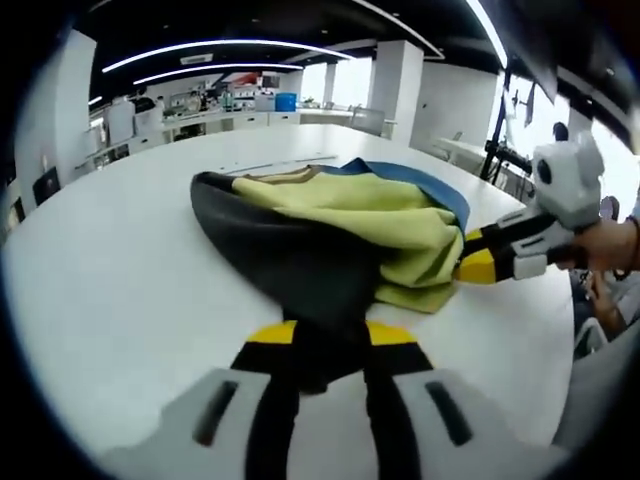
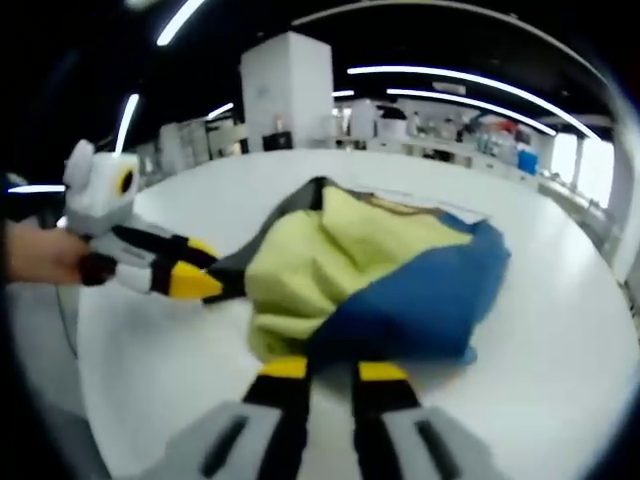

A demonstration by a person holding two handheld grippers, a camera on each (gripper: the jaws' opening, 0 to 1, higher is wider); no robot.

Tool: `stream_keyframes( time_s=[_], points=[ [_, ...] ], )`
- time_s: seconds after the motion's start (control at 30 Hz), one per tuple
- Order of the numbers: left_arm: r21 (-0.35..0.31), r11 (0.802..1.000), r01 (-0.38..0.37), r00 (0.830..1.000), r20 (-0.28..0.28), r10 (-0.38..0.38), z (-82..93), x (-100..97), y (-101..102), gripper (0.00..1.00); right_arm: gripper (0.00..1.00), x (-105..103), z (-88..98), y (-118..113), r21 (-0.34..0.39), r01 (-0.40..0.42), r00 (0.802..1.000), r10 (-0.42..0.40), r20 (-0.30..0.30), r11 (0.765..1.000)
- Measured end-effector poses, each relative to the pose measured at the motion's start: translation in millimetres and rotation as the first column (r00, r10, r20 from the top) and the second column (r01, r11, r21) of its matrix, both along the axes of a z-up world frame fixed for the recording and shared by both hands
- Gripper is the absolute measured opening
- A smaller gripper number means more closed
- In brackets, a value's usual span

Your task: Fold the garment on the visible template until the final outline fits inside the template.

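Note:
A garment with black, yellow-green (image 1: 350,205) and blue panels lies bunched on the white table (image 1: 120,280). My left gripper (image 1: 330,337) is shut on its black part at the near edge. Entering from the right, the right gripper (image 1: 468,265) pinches the yellow-green and blue edge. In the right gripper view the garment (image 2: 400,290) spreads ahead, and the right gripper (image 2: 335,370) is shut on its near hem where yellow-green meets blue. The left gripper (image 2: 215,285) comes in from the left, gripping the black side. Faint thin lines (image 1: 290,160) mark the table behind the garment.
A person's hand (image 1: 610,245) holds the right gripper past the table's right edge. Another hand (image 2: 40,255) holds the left gripper. Benches with equipment (image 1: 220,105) and a white pillar (image 2: 285,90) stand far behind. Bare tabletop (image 2: 560,340) surrounds the garment.

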State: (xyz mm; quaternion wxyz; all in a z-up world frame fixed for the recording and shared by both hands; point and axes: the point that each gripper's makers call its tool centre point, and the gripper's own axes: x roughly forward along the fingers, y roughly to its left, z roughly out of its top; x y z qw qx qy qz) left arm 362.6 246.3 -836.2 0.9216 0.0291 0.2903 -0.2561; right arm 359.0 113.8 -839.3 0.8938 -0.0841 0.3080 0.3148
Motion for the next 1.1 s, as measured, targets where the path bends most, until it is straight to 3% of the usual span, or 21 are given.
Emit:
stream_keyframes(
  time_s=[0.17, 0.33, 0.43, 0.6, 1.0, 1.1],
  points=[
    [-0.001, 1.000, 0.006, 1.000, -0.002, -0.006, -1.6, 1.2, -4, 0.00, 0.00, 4, -3.1, 2, -0.022, -0.017, 0.999, 0.017, 0.031, 1.000],
    [-0.035, 0.999, -0.025, 1.000, -0.014, 0.025, 0.6, 2.1, -1, 0.00, 0.00, 6, -1.8, -1, -0.019, -0.009, 0.999, 0.010, 0.037, 1.000],
    [-0.022, 0.999, -0.036, 0.999, 0.007, 0.036, 5.5, 2.4, 3, 0.00, 0.00, 5, 5.8, -6, -0.015, -0.007, 0.999, 0.008, 0.047, 1.000],
    [0.010, 0.999, -0.046, 0.998, 0.043, 0.046, 20.9, 1.5, 18, 0.00, 0.00, 0, 13.7, -15, -0.027, -0.015, 0.998, 0.016, 0.066, 1.000],
    [0.013, 0.991, -0.137, 0.987, 0.091, 0.135, 55.4, 0.4, 57, 0.00, 0.00, -10, 40.4, -46, -0.035, 0.037, 0.994, -0.033, 0.104, 0.999],
    [0.026, 0.988, -0.151, 0.984, 0.097, 0.148, 55.3, 0.2, 69, 0.00, 0.00, -13, 51.2, -55, -0.031, 0.051, 0.992, -0.047, 0.117, 0.998]
  ],
)
